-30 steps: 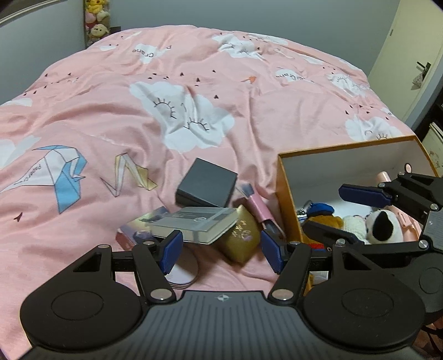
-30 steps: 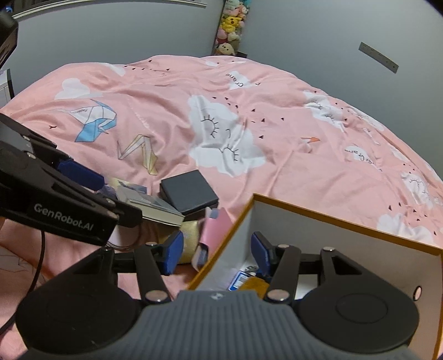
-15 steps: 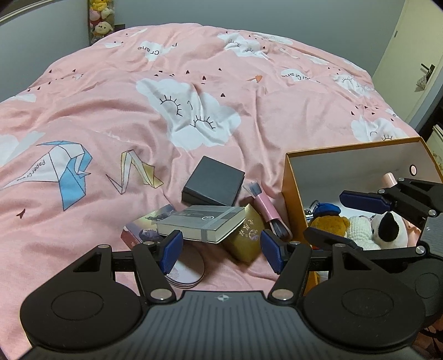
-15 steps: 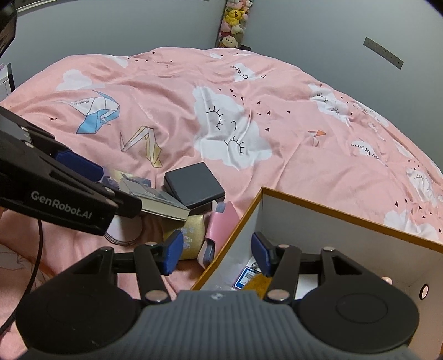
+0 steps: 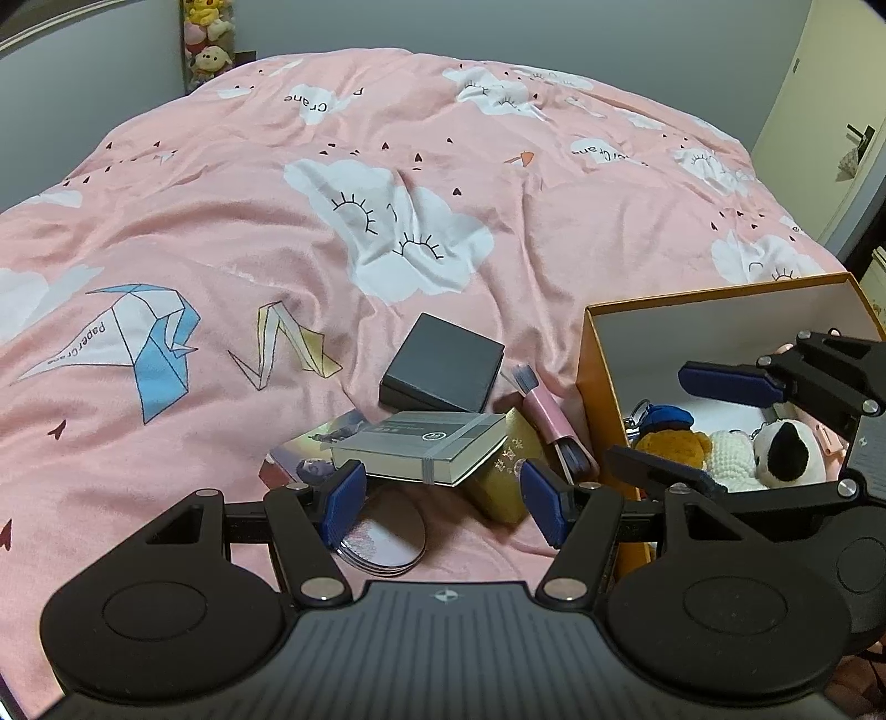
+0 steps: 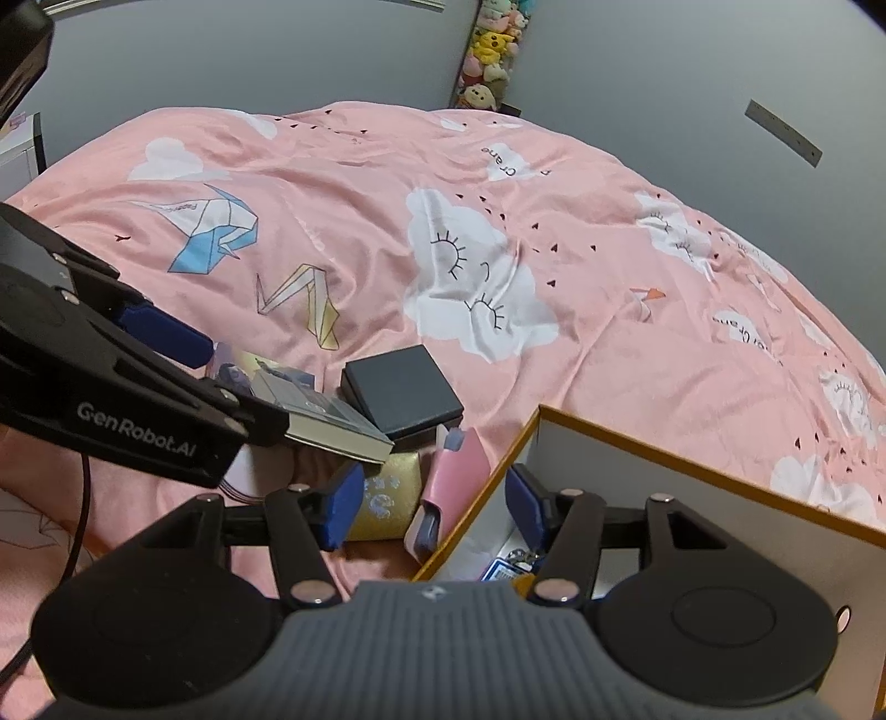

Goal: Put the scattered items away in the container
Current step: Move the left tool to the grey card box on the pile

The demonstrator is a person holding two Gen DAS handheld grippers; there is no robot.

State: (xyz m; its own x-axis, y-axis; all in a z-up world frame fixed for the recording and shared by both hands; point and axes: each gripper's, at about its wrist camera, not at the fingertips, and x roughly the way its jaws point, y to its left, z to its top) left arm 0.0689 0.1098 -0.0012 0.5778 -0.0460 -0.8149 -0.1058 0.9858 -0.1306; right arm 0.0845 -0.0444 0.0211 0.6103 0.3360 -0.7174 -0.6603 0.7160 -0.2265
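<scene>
My bed's pink quilt (image 5: 232,232) carries the orange box (image 5: 595,365), a black case (image 5: 443,363), cards (image 5: 299,459) and round coasters (image 5: 387,534).

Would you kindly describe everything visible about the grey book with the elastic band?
The grey hardcover book with a grey elastic band lies tilted, cover up, cream page edges facing the camera. One end rests on the gold box; the other overlaps a glossy photo card. The black square box sits just behind it, and the orange cardboard box stands to its right. No hand-held gripper touches it.

home bedroom: pink cloud-print duvet (image 5: 277,232), plush toys (image 6: 490,52)
</scene>
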